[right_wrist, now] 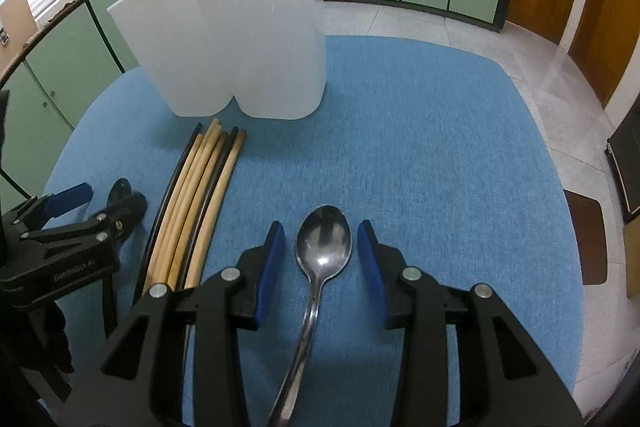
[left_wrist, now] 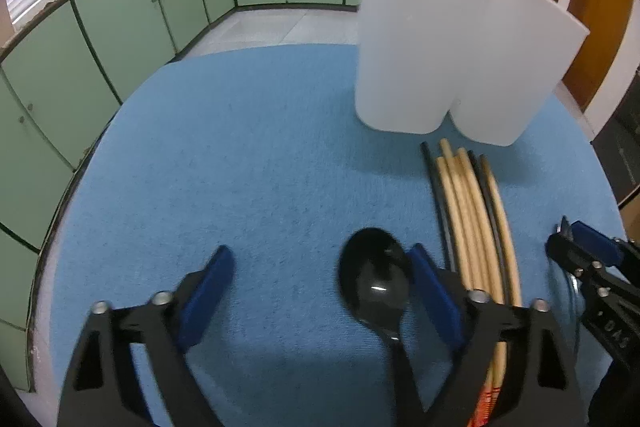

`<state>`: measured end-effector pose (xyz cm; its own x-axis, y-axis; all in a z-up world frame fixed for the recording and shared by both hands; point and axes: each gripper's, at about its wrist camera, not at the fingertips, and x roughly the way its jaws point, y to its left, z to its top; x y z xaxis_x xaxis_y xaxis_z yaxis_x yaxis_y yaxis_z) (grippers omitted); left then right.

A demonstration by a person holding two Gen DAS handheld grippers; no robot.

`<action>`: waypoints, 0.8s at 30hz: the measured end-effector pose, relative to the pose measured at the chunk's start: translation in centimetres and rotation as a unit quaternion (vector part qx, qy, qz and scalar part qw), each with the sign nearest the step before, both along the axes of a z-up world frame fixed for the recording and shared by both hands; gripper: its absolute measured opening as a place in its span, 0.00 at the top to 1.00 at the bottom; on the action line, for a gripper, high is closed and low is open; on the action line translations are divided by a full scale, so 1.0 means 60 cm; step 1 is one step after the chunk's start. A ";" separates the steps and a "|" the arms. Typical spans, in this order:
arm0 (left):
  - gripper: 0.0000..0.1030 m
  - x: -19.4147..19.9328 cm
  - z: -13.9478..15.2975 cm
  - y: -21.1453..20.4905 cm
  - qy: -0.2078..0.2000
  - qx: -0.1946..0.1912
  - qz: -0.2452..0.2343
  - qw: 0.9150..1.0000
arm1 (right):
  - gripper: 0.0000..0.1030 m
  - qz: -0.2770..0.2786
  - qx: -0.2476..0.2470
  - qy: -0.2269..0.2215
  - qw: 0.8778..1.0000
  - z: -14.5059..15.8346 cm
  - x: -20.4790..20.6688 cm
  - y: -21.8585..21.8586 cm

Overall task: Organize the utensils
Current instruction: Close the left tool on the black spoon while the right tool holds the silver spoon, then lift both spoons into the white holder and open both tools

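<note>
A black spoon (left_wrist: pixel 374 283) lies on the blue mat (left_wrist: pixel 240 167) between the open fingers of my left gripper (left_wrist: pixel 322 279), close to the right finger. A metal spoon (right_wrist: pixel 324 243) lies between the open fingers of my right gripper (right_wrist: pixel 322 251). A bundle of wooden and black chopsticks (left_wrist: pixel 472 211) lies between the two grippers; it also shows in the right wrist view (right_wrist: pixel 196 195). A white two-compartment holder (left_wrist: pixel 452 39) stands upright beyond the chopsticks, also in the right wrist view (right_wrist: pixel 236 31).
The right gripper (left_wrist: pixel 580 259) shows at the right edge of the left wrist view. Green cabinets (left_wrist: pixel 120 23) and a tiled floor (right_wrist: pixel 520 39) surround the table. A wooden door (right_wrist: pixel 600 7) is at the right.
</note>
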<state>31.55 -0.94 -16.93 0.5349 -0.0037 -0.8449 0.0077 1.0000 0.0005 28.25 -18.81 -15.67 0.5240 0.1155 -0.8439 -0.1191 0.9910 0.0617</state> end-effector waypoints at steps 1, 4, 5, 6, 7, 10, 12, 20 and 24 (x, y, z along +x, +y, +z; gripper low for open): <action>0.33 -0.008 -0.001 -0.004 -0.001 -0.001 -0.002 1.000 | 0.65 0.001 -0.005 -0.001 1.000 0.000 -0.001 0.004; 0.55 -0.009 0.004 -0.008 -0.006 -0.010 -0.009 1.000 | 0.73 0.003 -0.015 -0.002 1.000 -0.002 -0.002 0.013; 0.59 -0.009 0.006 -0.007 -0.008 -0.016 -0.011 1.000 | 0.73 0.002 -0.013 -0.002 1.000 -0.002 -0.002 0.012; 0.65 -0.008 0.008 -0.008 -0.009 -0.022 -0.015 1.000 | 0.73 0.002 -0.011 -0.002 1.000 -0.003 -0.004 0.010; 0.65 -0.010 0.009 -0.009 -0.011 -0.030 -0.019 0.999 | 0.73 0.002 -0.007 -0.004 1.000 -0.002 -0.005 0.007; 0.65 -0.019 0.014 -0.007 -0.029 -0.052 -0.039 0.997 | 0.73 0.004 0.021 -0.036 0.999 0.010 -0.024 -0.011; 0.65 -0.035 0.020 -0.005 -0.058 -0.068 -0.053 0.995 | 0.73 0.006 0.027 -0.065 0.998 0.020 -0.042 -0.020; 0.65 -0.110 0.061 -0.012 -0.207 -0.070 -0.094 0.971 | 0.73 0.012 0.054 -0.155 0.986 0.061 -0.088 -0.061; 0.66 -0.133 0.076 -0.018 -0.255 -0.060 -0.100 0.960 | 0.74 0.015 0.067 -0.187 0.980 0.085 -0.099 -0.076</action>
